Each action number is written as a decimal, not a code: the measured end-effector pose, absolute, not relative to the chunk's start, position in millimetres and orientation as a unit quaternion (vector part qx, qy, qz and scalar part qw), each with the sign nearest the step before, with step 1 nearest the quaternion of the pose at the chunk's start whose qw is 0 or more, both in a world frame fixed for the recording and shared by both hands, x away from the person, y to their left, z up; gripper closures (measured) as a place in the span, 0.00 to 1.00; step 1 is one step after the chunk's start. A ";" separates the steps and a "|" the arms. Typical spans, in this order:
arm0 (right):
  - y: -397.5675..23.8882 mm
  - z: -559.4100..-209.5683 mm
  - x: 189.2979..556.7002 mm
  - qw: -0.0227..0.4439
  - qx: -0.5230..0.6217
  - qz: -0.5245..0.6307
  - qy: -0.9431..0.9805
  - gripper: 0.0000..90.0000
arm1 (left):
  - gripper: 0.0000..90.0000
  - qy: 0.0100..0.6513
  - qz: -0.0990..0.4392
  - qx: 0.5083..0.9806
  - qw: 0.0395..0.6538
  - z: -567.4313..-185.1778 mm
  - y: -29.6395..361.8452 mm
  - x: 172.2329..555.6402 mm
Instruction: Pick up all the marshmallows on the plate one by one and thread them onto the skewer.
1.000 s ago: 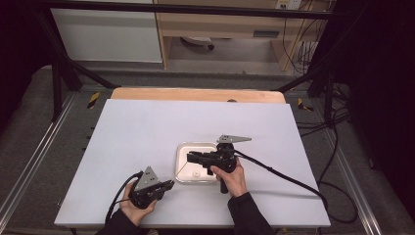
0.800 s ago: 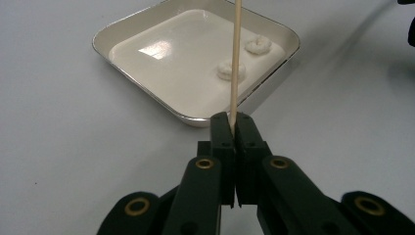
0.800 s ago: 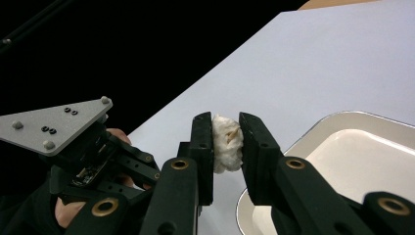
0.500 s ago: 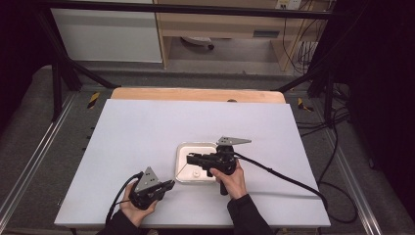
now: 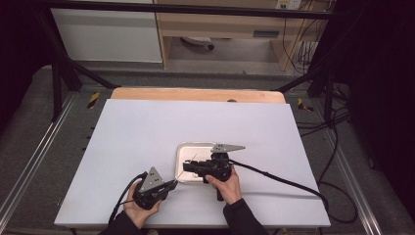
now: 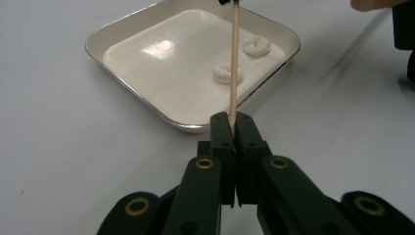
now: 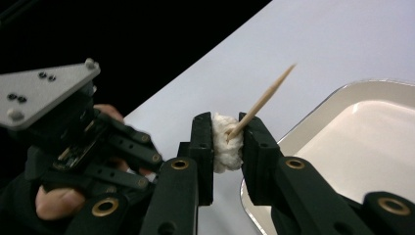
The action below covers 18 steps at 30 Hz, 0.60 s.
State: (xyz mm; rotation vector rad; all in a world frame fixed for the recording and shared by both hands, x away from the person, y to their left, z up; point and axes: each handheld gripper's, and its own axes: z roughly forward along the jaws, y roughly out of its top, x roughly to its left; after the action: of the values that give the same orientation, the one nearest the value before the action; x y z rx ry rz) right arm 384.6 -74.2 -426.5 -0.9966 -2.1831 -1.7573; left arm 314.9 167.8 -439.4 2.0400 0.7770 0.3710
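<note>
My left gripper (image 6: 234, 123) is shut on a thin wooden skewer (image 6: 234, 58), which rises over a shallow metal tray (image 6: 127, 81). Two white puffy pieces (image 6: 228, 73) lie in the tray. My right gripper (image 7: 227, 132) is shut on another white puffy piece (image 7: 226, 144). The skewer (image 7: 266, 95) enters that piece, and its pointed end sticks out up and to the right. In the high view the left gripper (image 5: 172, 184) is at the tray's near left corner. The right gripper (image 5: 187, 166) is over the tray (image 5: 195, 147), pointing left.
The tray sits on a white table top (image 5: 147, 132) with a wooden strip (image 5: 195, 94) along its far edge. The right gripper's cable (image 5: 279, 178) trails off to the right across the table. Dark frame rails flank both sides.
My right gripper has crept slightly left along the skewer with the white piece. The left gripper has stayed where it was.
</note>
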 end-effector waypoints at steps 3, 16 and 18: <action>-71.2 -431.9 381.6 0.091 -0.333 -0.586 -0.733 0.86 | 0.99 0.313 0.151 0.824 0.447 -438.9 163.4 315.4; -66.0 -444.0 375.5 0.102 -0.334 -0.568 -0.745 0.85 | 0.98 0.322 0.135 0.816 0.460 -442.3 154.8 320.6; -66.4 -443.4 375.5 0.103 -0.335 -0.565 -0.747 0.84 | 0.98 0.322 0.132 0.816 0.461 -442.4 154.9 320.7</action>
State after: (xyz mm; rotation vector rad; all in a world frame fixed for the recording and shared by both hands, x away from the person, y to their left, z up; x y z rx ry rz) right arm 375.5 -66.4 -443.4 -0.9875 -2.2052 -1.6680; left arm 320.7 154.9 -442.4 2.0082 0.7911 0.3254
